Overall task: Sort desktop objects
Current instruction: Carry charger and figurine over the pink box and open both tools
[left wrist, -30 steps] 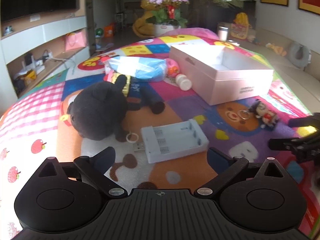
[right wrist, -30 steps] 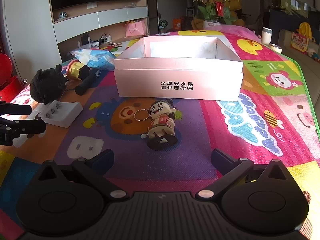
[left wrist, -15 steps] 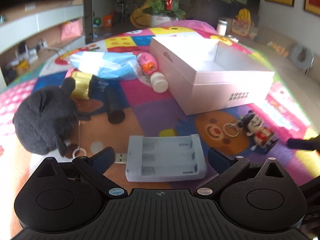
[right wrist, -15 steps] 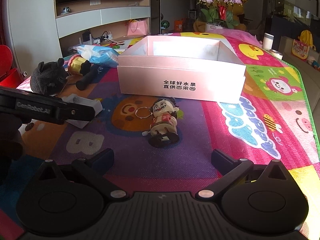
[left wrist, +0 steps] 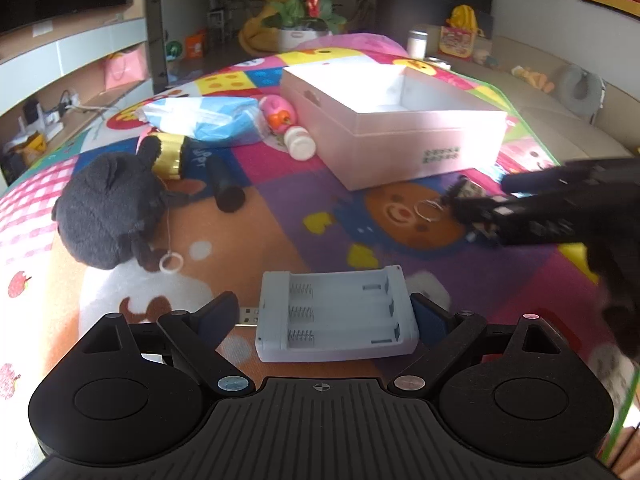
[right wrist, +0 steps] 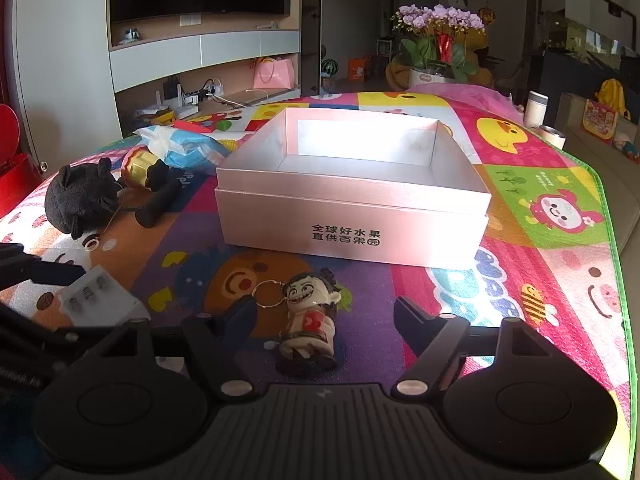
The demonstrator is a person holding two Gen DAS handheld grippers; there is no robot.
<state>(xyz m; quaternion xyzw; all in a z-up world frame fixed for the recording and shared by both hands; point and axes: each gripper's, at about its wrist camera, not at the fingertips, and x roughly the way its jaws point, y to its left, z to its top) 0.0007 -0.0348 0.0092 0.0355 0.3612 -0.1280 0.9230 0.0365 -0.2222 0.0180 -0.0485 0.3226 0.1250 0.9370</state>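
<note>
**A:** Start at the left gripper [left wrist: 323, 316]. What's between its fingers?

**B:** The pale grey battery charger [left wrist: 336, 316], lying flat on the play mat [left wrist: 280, 216] with three empty slots and springs facing up. The jaws have just been closing around it. The right fingertip sits at the charger's edge, but a gap shows on the left, where the USB plug sticks out, so I would not call it gripped.

**A:** And the right gripper [right wrist: 324, 316]?

**B:** Its jaws have also just been closing, with the little keychain figure [right wrist: 308, 320] standing between them. Space remains on both sides, so nothing is held. The figure's base is partly cut off by the gripper body.

**A:** Does the left camera show that figure?

**B:** Barely. The right gripper's dark, blurred fingers cross the frame there and hide most of it; only its head and the metal ring show.

**A:** What does each view add?

**B:** The left one shows a pink toy [left wrist: 278, 114] and a small white bottle [left wrist: 300, 142] beside the pink box [left wrist: 400, 136]; the right view hides them behind that box. The right view reads the box's printed characters clearly and shows it open and empty.

**A:** Further out?

**B:** A black plush [left wrist: 108, 212], a blue-white bag [left wrist: 204, 118], and a gold-banded dark item I cannot identify.
</note>
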